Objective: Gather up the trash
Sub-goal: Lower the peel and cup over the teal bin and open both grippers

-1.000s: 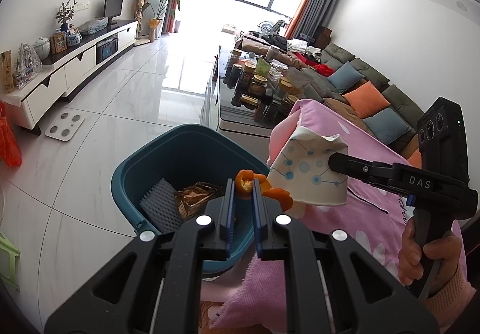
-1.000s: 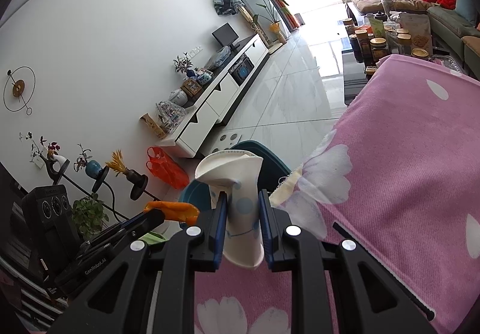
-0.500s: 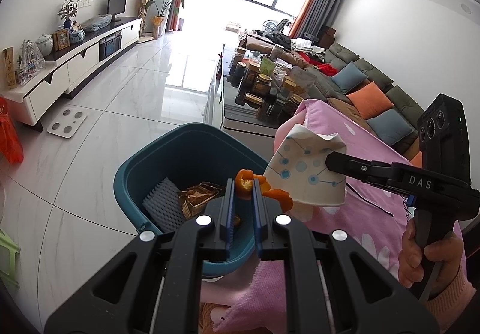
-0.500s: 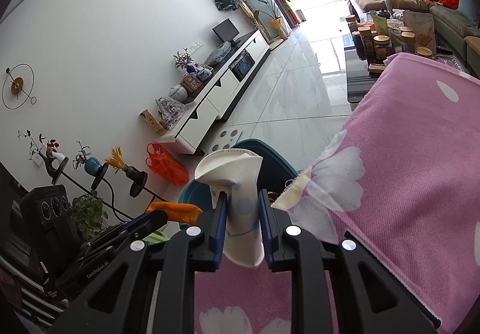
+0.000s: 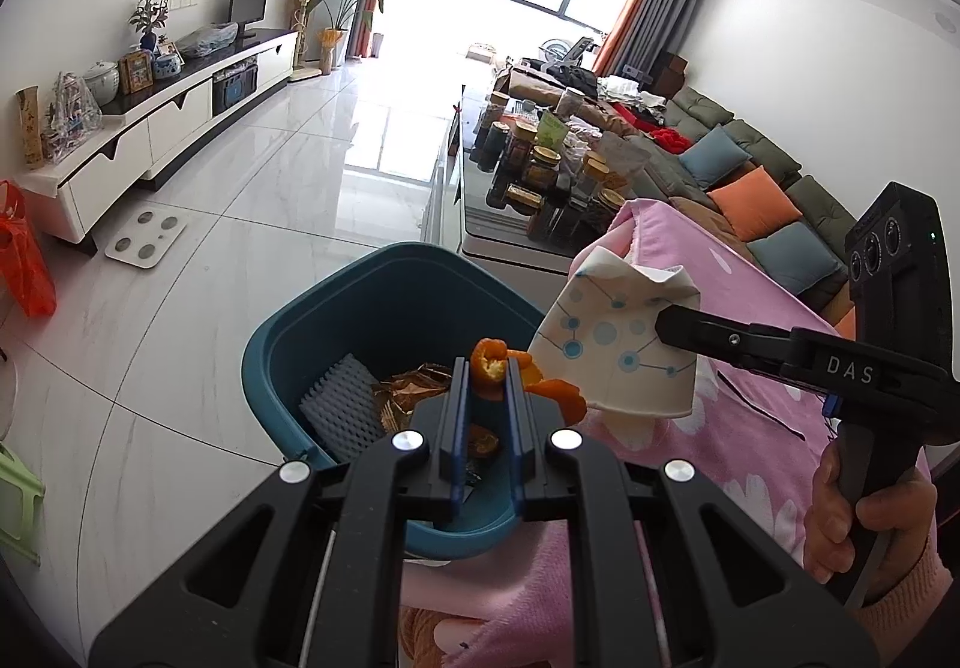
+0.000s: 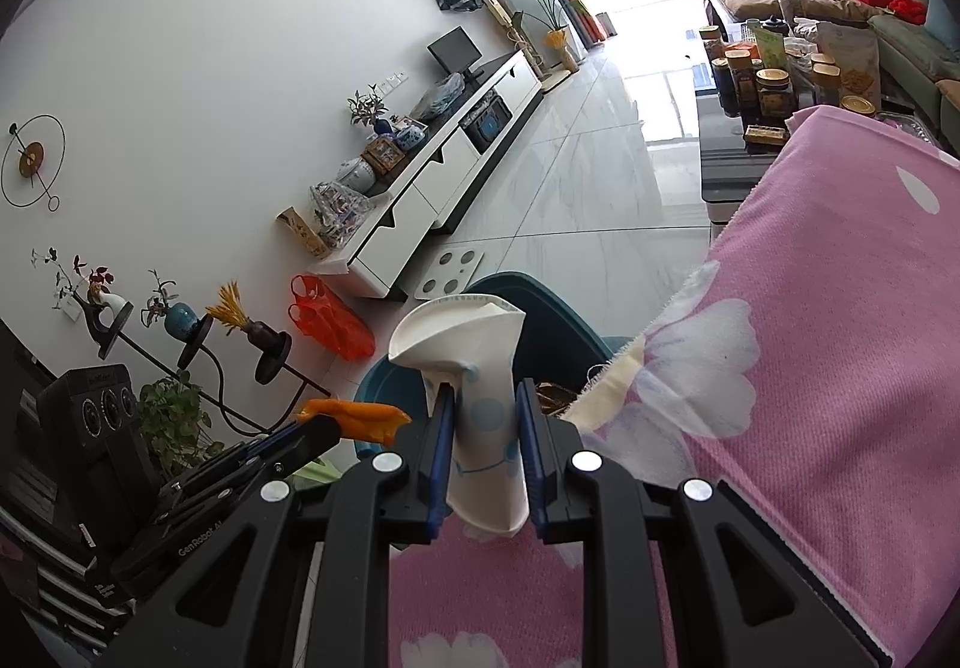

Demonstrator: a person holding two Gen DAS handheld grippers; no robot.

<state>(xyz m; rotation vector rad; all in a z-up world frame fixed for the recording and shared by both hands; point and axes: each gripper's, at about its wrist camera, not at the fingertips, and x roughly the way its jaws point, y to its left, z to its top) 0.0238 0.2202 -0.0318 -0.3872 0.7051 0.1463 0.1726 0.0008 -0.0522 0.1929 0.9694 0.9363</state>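
Observation:
My left gripper [image 5: 483, 368] is shut on an orange peel [image 5: 491, 362] and holds it over the near rim of a teal trash bin [image 5: 312, 320] on the floor. The bin holds a grey foam net [image 5: 342, 410] and a brown wrapper [image 5: 414, 386]. My right gripper [image 6: 483, 398] is shut on a crushed white paper cup with blue dots [image 6: 480, 368], held above the pink tablecloth's edge beside the bin [image 6: 540, 302]. The cup [image 5: 618, 350] and right gripper [image 5: 666, 320] show in the left wrist view; the peel [image 6: 366, 419] and left gripper [image 6: 324, 428] show in the right wrist view.
A table under a pink flowered cloth [image 6: 810, 368] is at the right. A glass coffee table with several jars [image 5: 540, 170] stands behind the bin. A white TV cabinet [image 5: 150, 128] lines the left wall, with a scale [image 5: 144, 242] and an orange bag [image 5: 24, 260] on the floor.
Both grippers, holding the peel and the cup, have shifted slightly toward the bin; the bin looks a little closer and more central. Both grips are unchanged.

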